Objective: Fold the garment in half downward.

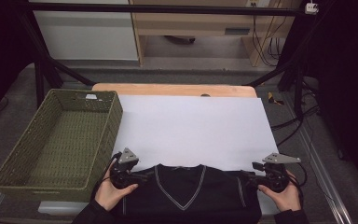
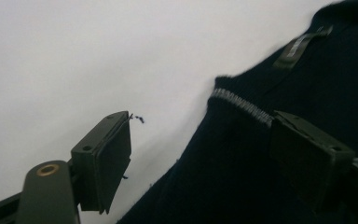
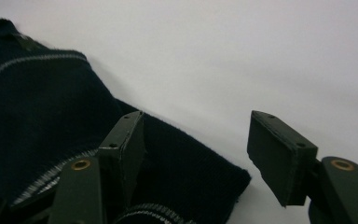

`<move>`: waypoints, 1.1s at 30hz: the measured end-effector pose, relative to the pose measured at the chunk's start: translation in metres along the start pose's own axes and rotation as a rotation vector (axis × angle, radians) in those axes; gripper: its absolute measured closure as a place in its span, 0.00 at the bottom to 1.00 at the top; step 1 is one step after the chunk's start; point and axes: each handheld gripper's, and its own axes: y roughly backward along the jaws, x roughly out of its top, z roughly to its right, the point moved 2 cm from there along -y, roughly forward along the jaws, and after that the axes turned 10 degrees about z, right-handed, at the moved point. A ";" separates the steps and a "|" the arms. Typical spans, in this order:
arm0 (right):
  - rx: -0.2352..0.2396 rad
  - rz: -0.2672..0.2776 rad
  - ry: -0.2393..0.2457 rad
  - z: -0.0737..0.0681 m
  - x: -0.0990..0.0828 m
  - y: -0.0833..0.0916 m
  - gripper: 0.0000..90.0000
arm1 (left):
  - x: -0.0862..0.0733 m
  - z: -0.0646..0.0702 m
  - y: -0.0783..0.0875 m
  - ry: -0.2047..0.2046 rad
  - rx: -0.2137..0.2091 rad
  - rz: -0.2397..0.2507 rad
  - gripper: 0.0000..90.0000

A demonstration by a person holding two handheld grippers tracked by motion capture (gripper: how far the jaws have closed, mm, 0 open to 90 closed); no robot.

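A dark navy V-neck sweater [image 1: 182, 196] with pale trim lies flat at the near edge of the table, on a white sheet [image 1: 191, 126]. My left gripper [image 1: 144, 176] is at its left shoulder and my right gripper [image 1: 244, 176] at its right shoulder, each held in a hand. In the left gripper view, the left gripper [image 2: 200, 135] is open, with one jaw over the sheet and the other over the sweater [image 2: 242, 163]. In the right gripper view, the right gripper [image 3: 198, 135] is open astride the sweater's [image 3: 42, 102] corner. Neither pair of pads presses on the cloth.
A green woven basket [image 1: 114, 116] stands empty at the left of the table, close to my left gripper. The wooden table edge [image 1: 172, 89] shows beyond the sheet. A black frame and cables [image 1: 289, 126] run along the right side.
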 end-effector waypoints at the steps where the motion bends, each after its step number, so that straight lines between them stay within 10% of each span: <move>1: 0.002 -0.017 0.006 -0.001 -0.002 -0.003 0.40 | -0.002 -0.001 -0.001 0.004 0.001 -0.006 0.23; 12: 0.003 -0.078 0.017 0.000 -0.011 -0.011 0.41 | -0.012 -0.002 -0.002 -0.024 -0.015 -0.062 0.26; 27: 0.041 -0.110 -0.003 -0.003 -0.012 -0.011 0.45 | -0.009 0.009 0.009 0.015 -0.109 -0.165 0.80; 33: 0.045 -0.112 0.007 -0.004 -0.014 -0.011 0.41 | -0.009 0.011 0.009 0.018 -0.107 -0.165 0.84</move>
